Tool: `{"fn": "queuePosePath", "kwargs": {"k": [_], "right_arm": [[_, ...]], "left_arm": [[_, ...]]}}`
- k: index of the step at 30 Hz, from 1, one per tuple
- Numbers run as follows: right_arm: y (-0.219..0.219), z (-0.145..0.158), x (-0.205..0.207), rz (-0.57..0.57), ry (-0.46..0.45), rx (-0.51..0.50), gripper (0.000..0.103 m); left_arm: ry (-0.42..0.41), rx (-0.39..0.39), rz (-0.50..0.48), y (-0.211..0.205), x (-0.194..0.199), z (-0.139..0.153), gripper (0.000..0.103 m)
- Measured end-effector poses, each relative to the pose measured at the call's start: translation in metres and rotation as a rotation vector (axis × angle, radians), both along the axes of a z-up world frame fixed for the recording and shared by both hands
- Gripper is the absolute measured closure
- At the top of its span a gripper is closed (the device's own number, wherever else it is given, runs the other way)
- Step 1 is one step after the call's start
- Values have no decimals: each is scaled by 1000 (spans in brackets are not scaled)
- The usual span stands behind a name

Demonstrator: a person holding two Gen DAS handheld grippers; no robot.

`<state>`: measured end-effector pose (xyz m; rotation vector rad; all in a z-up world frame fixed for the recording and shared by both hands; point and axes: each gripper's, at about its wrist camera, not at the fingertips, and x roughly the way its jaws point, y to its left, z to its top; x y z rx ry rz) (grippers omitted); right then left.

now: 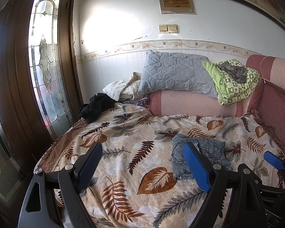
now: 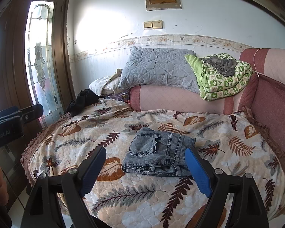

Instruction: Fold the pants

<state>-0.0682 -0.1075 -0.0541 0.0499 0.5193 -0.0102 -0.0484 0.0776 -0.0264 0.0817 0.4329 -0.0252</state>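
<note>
Faded blue denim pants [image 2: 157, 153] lie folded into a compact bundle on the leaf-patterned bedspread [image 2: 228, 152]. They also show in the left wrist view [image 1: 203, 152], right of centre. My left gripper [image 1: 144, 163] is open and empty, held above the bedspread to the left of the pants. My right gripper [image 2: 146, 169] is open and empty, held above the near edge of the pants. The right gripper's blue fingertip [image 1: 273, 160] shows at the right of the left wrist view. The left gripper's body [image 2: 13, 121] shows at the left of the right wrist view.
A black garment [image 1: 96, 106] lies at the bed's far left corner. A grey quilted pillow [image 1: 176, 76] and a green folded blanket [image 1: 231, 83] rest on a pink bolster [image 1: 191, 104]. A pink headboard [image 1: 275, 102] stands on the right, a wooden glazed door [image 1: 45, 66] on the left.
</note>
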Motion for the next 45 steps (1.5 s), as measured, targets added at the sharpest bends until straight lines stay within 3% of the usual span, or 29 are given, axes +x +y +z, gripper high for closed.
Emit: {"fn": "queuePosePath", "kwargs": {"k": [24,45], "right_arm": [[10,12,-6,16,-40,-22,16],[7,2,7,31,-9,-14,16]], "left_arm": [[-42,-26,-7,7,-12,14,16],[-21,-23,-15,3,-2,8,16]]}}
